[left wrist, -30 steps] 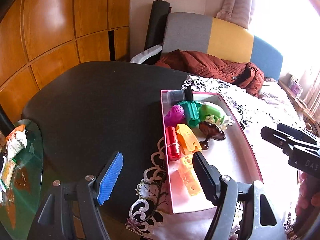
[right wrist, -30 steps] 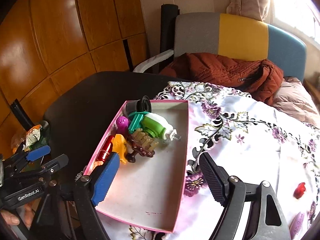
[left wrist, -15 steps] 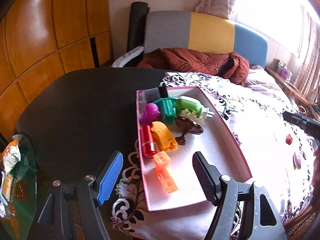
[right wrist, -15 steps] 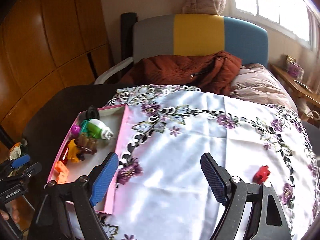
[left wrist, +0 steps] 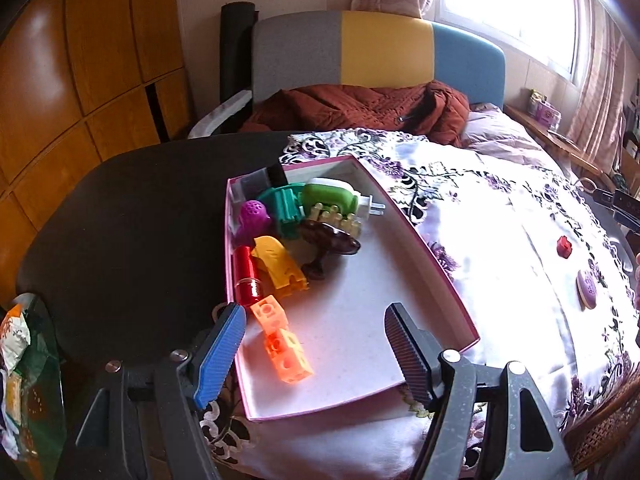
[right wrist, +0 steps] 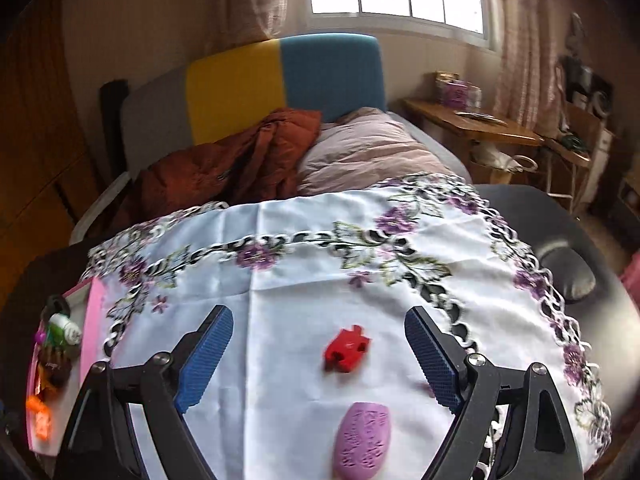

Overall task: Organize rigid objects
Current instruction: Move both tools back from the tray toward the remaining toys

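A pink tray (left wrist: 424,240) on the floral cloth holds several toys: an orange block piece (left wrist: 282,344), a red cylinder (left wrist: 246,278), a yellow piece (left wrist: 278,266), a brown stand (left wrist: 328,244) and a green plug-like toy (left wrist: 330,198). My left gripper (left wrist: 316,354) is open over the tray's near end. A red puzzle-shaped piece (right wrist: 346,348) and a pink oval piece (right wrist: 362,438) lie on the cloth between the fingers of my open right gripper (right wrist: 320,360). Both pieces also show in the left wrist view, the red one (left wrist: 564,247) and the pink one (left wrist: 587,291). The tray shows at the left edge of the right wrist view (right wrist: 90,320).
The white floral tablecloth (right wrist: 320,248) covers part of a black round table (left wrist: 132,220). A bed with a rust-red jacket (left wrist: 360,106) and a grey-yellow-blue headboard (left wrist: 380,52) stands behind. A wooden side table (right wrist: 472,124) is at the right. A snack bag (left wrist: 14,336) lies at the far left.
My right gripper has swung right, away from the tray, and now frames the red piece and the pink oval. The left wrist view has also turned right, showing more cloth.
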Demonstrator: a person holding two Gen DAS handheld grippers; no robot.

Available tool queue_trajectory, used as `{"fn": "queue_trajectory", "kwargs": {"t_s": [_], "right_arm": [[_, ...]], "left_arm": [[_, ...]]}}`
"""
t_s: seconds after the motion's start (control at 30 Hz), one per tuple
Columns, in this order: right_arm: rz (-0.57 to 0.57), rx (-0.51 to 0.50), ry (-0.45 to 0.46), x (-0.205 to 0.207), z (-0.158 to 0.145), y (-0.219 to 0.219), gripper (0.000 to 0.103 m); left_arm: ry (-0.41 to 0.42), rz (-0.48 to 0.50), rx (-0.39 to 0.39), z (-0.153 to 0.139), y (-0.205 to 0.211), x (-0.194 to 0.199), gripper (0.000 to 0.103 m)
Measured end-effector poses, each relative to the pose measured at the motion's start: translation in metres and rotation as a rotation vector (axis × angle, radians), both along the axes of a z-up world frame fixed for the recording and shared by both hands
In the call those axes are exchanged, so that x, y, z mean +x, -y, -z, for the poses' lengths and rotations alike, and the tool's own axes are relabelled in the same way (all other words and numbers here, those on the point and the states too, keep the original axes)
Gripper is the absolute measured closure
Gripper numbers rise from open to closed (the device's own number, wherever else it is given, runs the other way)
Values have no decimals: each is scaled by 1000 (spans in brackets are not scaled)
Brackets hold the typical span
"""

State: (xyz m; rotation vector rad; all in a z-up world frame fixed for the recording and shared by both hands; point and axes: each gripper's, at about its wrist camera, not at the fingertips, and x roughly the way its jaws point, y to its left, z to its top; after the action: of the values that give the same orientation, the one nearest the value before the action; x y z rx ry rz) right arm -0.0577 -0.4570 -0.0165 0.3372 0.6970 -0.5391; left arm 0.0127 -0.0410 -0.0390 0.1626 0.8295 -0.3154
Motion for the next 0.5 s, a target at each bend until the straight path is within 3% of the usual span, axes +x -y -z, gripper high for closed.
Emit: {"fn": "queue_trajectory", "kwargs": {"t_s": [0.2, 0.3, 0.5], "right_arm": [[226, 136, 48, -25, 14, 49, 15], [257, 218, 57, -31, 21, 59, 15], [289, 253, 42, -34, 28, 63, 15]], "left_arm": [[-10, 28, 8, 4, 14, -1, 30], [-22, 45, 8, 7, 19, -2, 30], [-32, 73, 13, 12, 29, -5, 30]]}}
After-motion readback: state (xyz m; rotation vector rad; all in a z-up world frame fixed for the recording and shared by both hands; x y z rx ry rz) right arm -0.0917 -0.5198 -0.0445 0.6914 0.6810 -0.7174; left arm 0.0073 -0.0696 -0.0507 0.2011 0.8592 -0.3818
